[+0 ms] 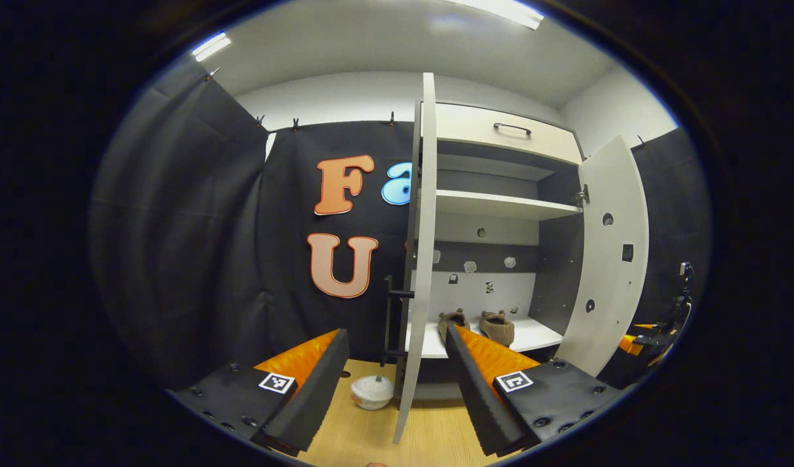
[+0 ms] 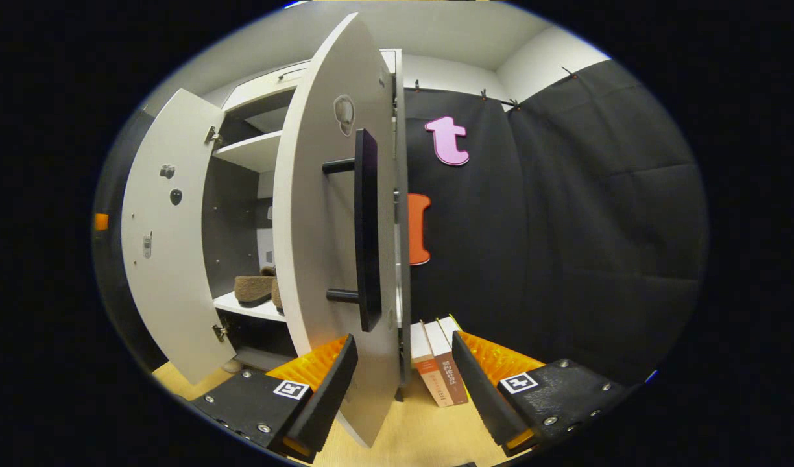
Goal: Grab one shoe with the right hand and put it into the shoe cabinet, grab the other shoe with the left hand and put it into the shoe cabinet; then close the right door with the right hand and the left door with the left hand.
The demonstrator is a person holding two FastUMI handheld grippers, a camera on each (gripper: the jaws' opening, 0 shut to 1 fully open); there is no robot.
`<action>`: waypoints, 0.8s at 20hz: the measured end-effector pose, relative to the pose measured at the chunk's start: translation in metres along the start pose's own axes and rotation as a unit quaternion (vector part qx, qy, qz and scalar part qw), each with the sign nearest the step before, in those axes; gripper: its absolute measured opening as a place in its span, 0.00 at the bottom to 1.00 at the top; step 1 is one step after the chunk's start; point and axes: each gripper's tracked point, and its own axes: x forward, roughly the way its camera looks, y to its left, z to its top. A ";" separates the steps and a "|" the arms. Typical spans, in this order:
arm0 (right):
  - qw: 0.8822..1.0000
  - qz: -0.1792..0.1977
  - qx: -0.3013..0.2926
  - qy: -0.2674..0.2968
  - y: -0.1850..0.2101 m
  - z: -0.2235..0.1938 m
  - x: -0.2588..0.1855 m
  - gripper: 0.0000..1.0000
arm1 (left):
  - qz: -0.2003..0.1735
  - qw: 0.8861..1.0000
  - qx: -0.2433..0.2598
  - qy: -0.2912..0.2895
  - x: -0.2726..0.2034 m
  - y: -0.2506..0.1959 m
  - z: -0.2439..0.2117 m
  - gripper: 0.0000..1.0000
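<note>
Two brown shoes [image 1: 497, 327] stand side by side on the lower shelf of the white shoe cabinet [image 1: 494, 204]; the right gripper view shows them too [image 2: 253, 288]. Both doors are open. In the left gripper view the left door [image 1: 424, 246] is edge-on, between the spread fingers of my left gripper [image 1: 395, 336], which holds nothing. In the right gripper view the right door [image 2: 316, 214] with its black handle [image 2: 366, 227] stands close, its lower part between the open fingers of my right gripper [image 2: 403, 347]. My right gripper [image 1: 656, 334] also appears far right, beyond the right door [image 1: 608, 259].
A white round object [image 1: 372, 392] lies on the wooden floor [image 1: 436, 441] beside the left door. Two books [image 2: 439, 370] stand upright against the cabinet's right side. Black cloth walls close in on both sides. The upper shelf [image 1: 501, 206] and top drawer [image 1: 507, 133] are above.
</note>
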 end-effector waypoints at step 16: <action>0.996 0.086 0.015 0.005 0.099 -0.007 0.061 0.91 | 0.043 0.999 0.008 0.011 -0.012 0.017 -0.003 0.94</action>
